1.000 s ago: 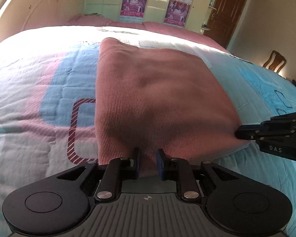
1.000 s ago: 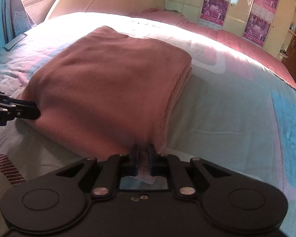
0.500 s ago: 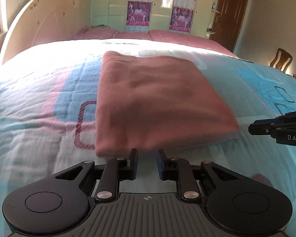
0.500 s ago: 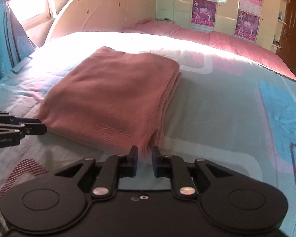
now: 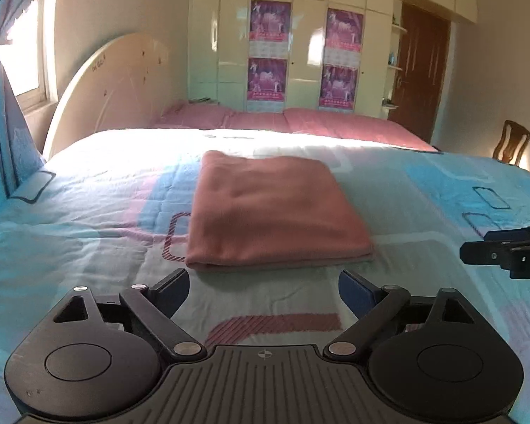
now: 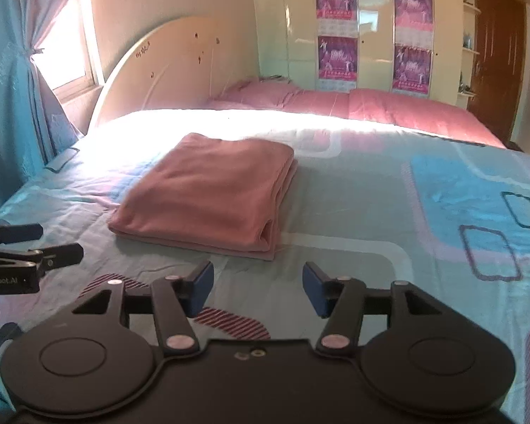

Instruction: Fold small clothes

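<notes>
Between the spread blue pads of my left gripper (image 5: 264, 288) there is only bedspread (image 5: 88, 212); its jaws have just been opening and now stand wide, released, with nothing caught in them. Just ahead of that gripper, a little beyond the fingertips and apart from them, lies the folded pink cloth (image 5: 275, 212), a flat rectangle with its near folded edge facing me and its layered edges along the right side.

My right gripper (image 6: 258, 288) is likewise let go: its jaws have just been opening too, not as wide as the left, and nothing sits between the pads. From this gripper the folded pink cloth (image 6: 212, 190) is ahead and slightly to the left, its near right corner closest to me but clear of the pads, the stacked layers showing at that corner. Each gripper appears in the other's view: the right one pokes in from the right edge of the left view (image 5: 505, 254), and the left one comes in from the left edge of the right view (image 6: 35, 247), both held off to the sides of the cloth and not touching it.

Farther out, the bedspread (image 6: 406, 212) runs in blue, white and pink patterns to pink pillows (image 6: 335, 100) beside a pale curved headboard (image 6: 180, 67). Beyond them is a cream wardrobe with purple posters (image 6: 337, 28), a curtained window (image 6: 70, 46) to the left, and a brown door (image 5: 420, 70) to the right, with a wooden chair (image 5: 512, 143) near it.
</notes>
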